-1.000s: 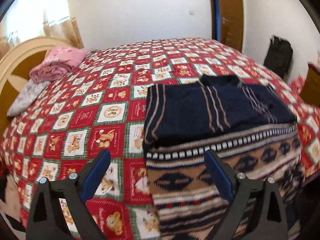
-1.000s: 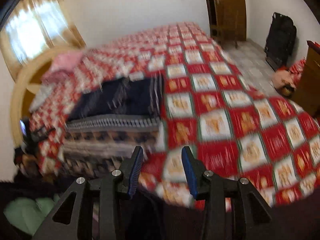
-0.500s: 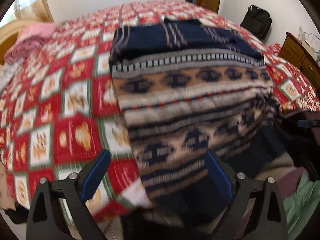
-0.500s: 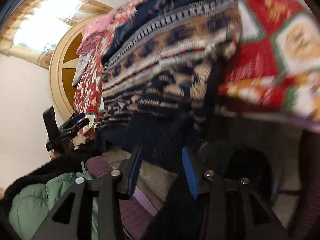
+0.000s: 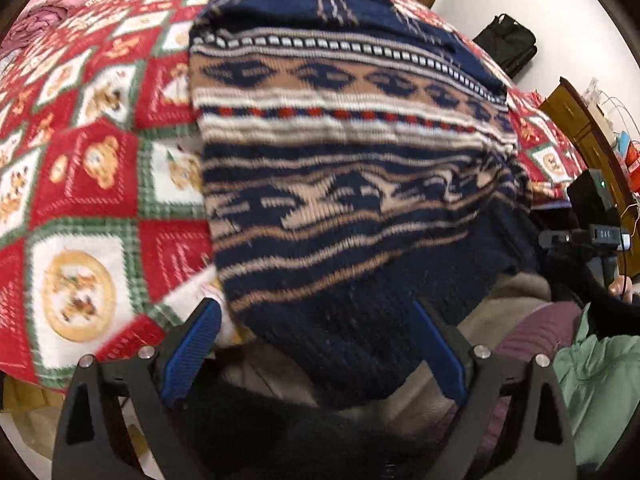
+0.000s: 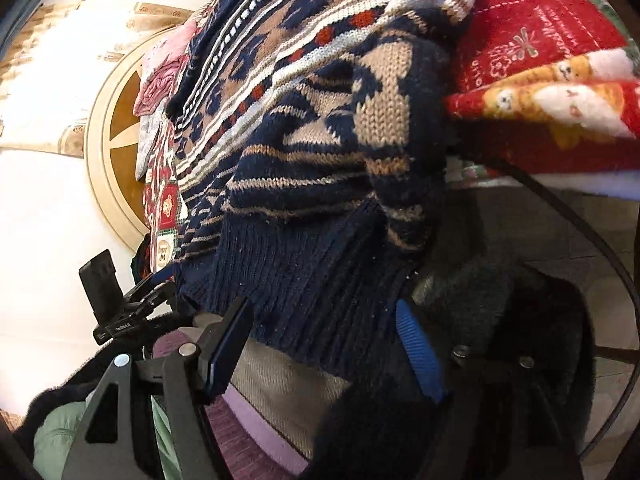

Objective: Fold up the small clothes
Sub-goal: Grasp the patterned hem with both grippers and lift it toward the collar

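Both grippers spread wide at the bed's (image 5: 84,184) near edge; sweater (image 5: 344,184) drapes over that edge, its ribbed hem hanging between left gripper (image 5: 316,344) jaws and right gripper (image 6: 324,344) jaws, which just opened, nothing pinched

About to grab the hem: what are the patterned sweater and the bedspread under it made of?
Sweater: chunky knit yarn, probably wool or acrylic; the stitches and ribbed navy hem show clearly. Bedspread: looks like soft fleece or plush, matte and fuzzy, with printed bear squares.
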Demonstrator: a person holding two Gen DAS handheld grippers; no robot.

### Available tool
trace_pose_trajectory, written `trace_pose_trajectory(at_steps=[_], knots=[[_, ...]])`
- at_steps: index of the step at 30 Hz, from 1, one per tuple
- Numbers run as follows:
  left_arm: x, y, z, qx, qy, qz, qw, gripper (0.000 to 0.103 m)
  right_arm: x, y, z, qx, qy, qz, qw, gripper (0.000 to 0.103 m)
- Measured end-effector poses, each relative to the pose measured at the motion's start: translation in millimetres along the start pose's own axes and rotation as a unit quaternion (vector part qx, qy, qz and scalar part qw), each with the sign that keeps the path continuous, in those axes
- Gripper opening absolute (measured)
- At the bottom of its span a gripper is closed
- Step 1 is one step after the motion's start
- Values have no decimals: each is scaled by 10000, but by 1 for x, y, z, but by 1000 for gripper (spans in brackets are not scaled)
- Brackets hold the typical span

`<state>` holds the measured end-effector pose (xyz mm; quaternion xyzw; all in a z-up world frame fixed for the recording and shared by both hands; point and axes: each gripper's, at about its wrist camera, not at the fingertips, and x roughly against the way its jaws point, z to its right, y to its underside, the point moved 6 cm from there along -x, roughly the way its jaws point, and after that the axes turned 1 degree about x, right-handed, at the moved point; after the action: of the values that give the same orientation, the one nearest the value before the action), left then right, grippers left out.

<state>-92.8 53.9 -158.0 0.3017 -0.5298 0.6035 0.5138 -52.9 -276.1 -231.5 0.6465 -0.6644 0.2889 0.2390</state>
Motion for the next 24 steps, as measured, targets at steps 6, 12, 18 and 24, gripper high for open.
trace_pose_trajectory(at_steps=[6,12,18,24], knots=[[-16,20,6,227,431,-439,9979,84,-5,5,-8,410,431,-58,9982,51],[-19,21,6,514,685,-481,9952,44,12,3,-1,364,343,225,9985,16],[-1,12,13,254,808,-160,9963,13,53,3,-40,918,-342,745,9924,14],[44,-14,12,298,1202,409,9915,13,93,-18,-51,501,-1433,1182,9813,15]])
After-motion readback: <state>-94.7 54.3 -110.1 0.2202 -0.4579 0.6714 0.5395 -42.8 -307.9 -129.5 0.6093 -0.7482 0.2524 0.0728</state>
